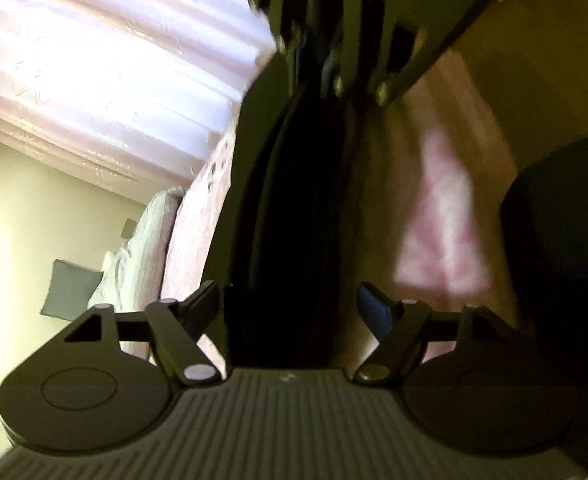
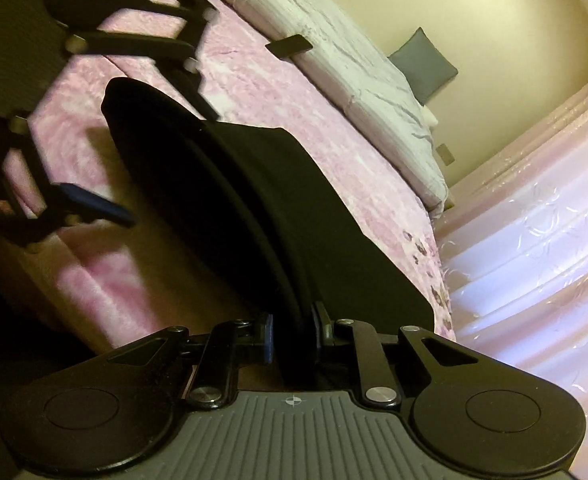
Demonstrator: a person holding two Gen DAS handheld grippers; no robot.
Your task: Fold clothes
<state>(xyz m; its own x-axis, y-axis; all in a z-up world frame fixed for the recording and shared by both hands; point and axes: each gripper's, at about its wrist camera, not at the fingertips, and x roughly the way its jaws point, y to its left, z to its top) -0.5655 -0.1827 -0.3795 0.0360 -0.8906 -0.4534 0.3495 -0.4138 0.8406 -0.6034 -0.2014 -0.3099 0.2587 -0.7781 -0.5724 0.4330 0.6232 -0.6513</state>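
A black garment point(image 2: 278, 200) lies folded on the pink bedspread point(image 2: 278, 92). My right gripper point(image 2: 292, 334) is shut on the folded edge of the black garment at its near end. In the left wrist view the same garment point(image 1: 290, 220) runs up between the fingers of my left gripper point(image 1: 292, 306), whose jaws stand wide apart and do not pinch it. My left gripper also shows in the right wrist view point(image 2: 106, 168), open over the garment's far end. The right gripper point(image 1: 345, 32) shows at the top of the left wrist view.
The bed carries a white quilt point(image 2: 357, 68) and a grey pillow point(image 2: 425, 62) at the headboard wall. Pink curtains point(image 2: 533, 248) hang beside the bed. A dark shape point(image 1: 561, 260) fills the right edge of the left wrist view.
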